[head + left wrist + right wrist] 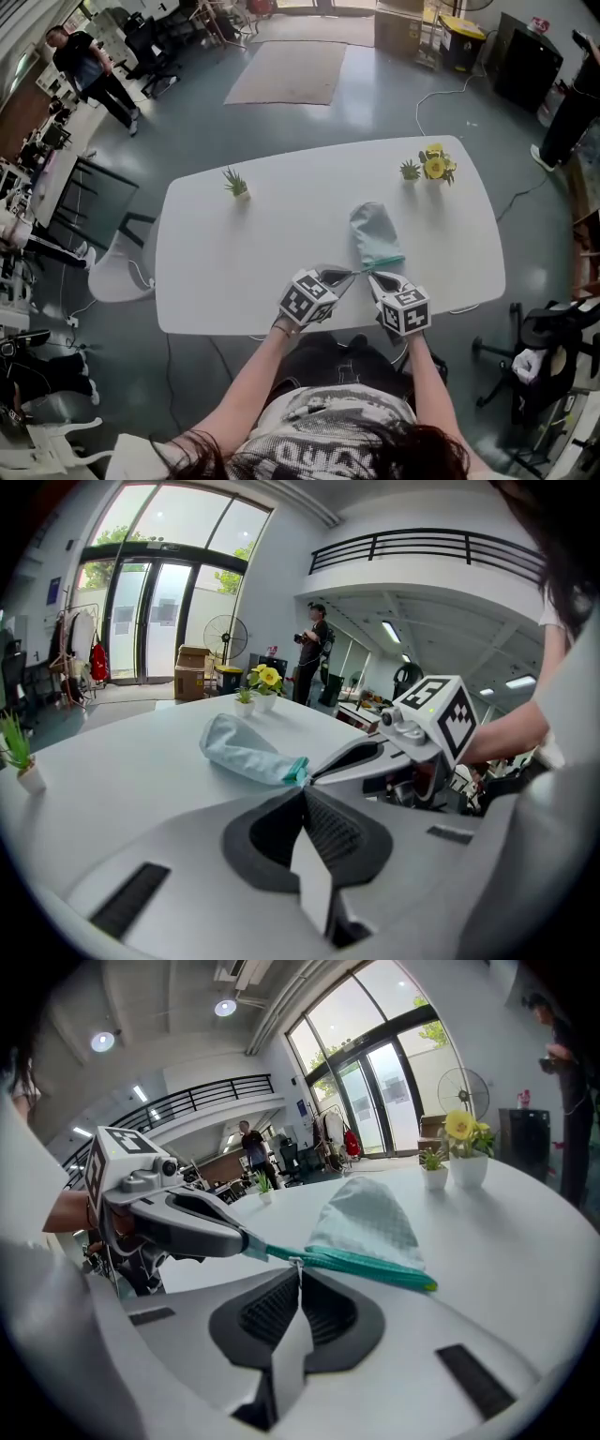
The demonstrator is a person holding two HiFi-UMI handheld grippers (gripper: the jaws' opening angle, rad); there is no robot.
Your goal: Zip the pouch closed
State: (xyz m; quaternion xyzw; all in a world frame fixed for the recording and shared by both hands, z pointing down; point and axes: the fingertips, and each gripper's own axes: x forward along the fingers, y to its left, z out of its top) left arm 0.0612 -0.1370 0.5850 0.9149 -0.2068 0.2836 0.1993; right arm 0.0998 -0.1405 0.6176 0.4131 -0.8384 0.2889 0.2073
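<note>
White table (216, 272), rounded corners, contents listed from your left to your right. One spiky green potted plant (236, 183), upright, toward the far left edge and well apart from the rest. Your left gripper (302, 782), jaws pressed together and pinching the left end of the teal zip band (361, 1262). One pouch (374, 232), pale blue-grey fabric, lying flat on the table right of centre near your front edge, with its rounded end pointing away from you and the zip band running along the edge nearest you. Your right gripper (297, 1267), jaws closed on the small metal zipper pull (294, 1261), which sits close to the left gripper's tip. One small green potted plant (410, 170), and just beside it a pot of yellow flowers (435, 165), both at the far right.
</note>
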